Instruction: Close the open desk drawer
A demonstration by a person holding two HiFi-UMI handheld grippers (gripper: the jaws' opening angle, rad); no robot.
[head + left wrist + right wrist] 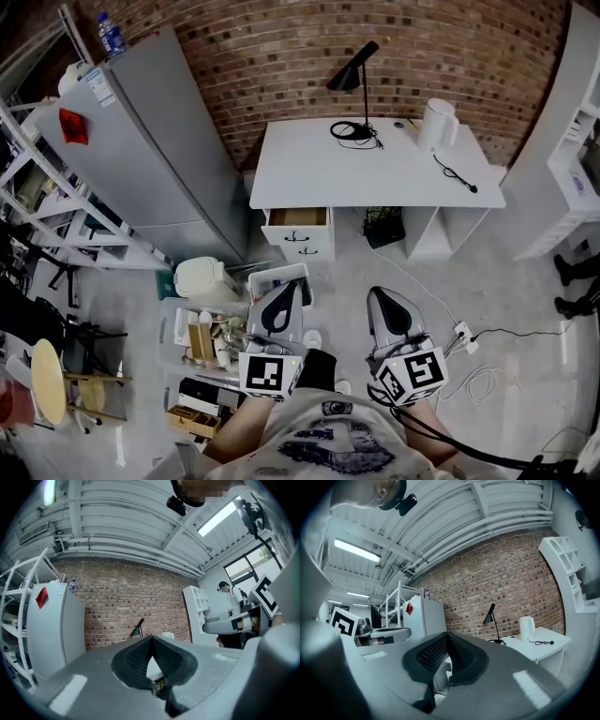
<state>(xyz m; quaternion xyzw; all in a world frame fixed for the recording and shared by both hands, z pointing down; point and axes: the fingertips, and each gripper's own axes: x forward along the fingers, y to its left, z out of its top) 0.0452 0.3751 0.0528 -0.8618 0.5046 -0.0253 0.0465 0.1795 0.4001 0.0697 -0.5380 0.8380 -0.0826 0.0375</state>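
Head view: drawer open below worktop, well apart from left claw and right claw, both narrowed to touching tips on nothing, held back, likely since approach not yet begun and pushing needs no grip.

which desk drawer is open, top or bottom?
The top drawer at the left end of the desk: pulled out, brown inside showing. The drawer below shows only its white front and dark handle.
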